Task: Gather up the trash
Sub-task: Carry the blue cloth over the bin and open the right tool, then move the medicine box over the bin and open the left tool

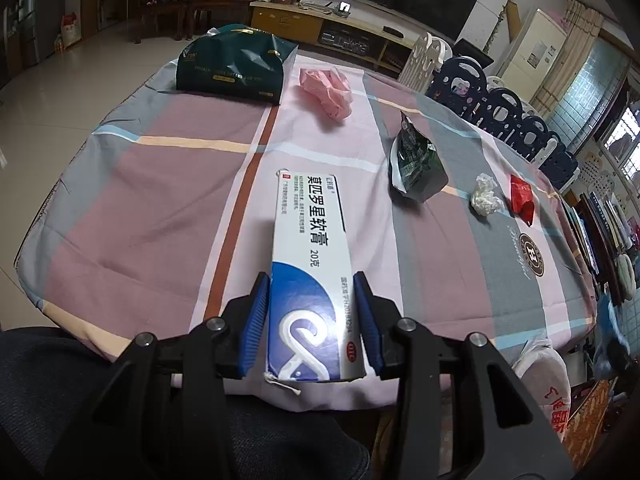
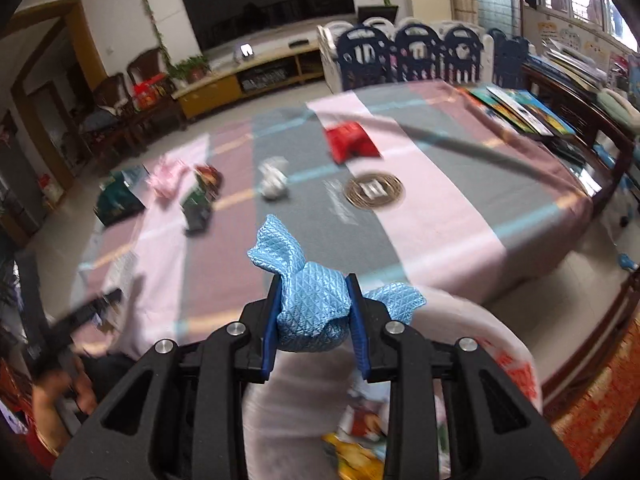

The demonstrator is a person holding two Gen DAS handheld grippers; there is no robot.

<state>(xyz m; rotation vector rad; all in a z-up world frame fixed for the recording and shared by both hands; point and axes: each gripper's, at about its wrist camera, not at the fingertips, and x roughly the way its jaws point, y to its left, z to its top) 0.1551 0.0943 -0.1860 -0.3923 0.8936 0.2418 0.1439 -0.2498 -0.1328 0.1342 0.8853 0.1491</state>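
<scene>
My left gripper (image 1: 313, 280) is shut on a long white and blue ointment box (image 1: 310, 256) and holds it over the near edge of the table. My right gripper (image 2: 313, 282) is shut on a crumpled light blue cloth (image 2: 310, 300), above a white plastic trash bag (image 2: 460, 344) with wrappers inside; the bag also shows in the left wrist view (image 1: 540, 372). On the tablecloth lie a pink crumpled bag (image 1: 328, 88), a dark green snack packet (image 1: 416, 160), a white tissue wad (image 1: 485, 195) and a red wrapper (image 1: 522, 197).
A dark green gift bag (image 1: 236, 64) stands at the table's far left corner. Navy and white playpen panels (image 1: 492, 96) run along the right side. Books (image 2: 516, 108) lie on a bench right of the table. A TV cabinet (image 1: 328, 28) stands behind.
</scene>
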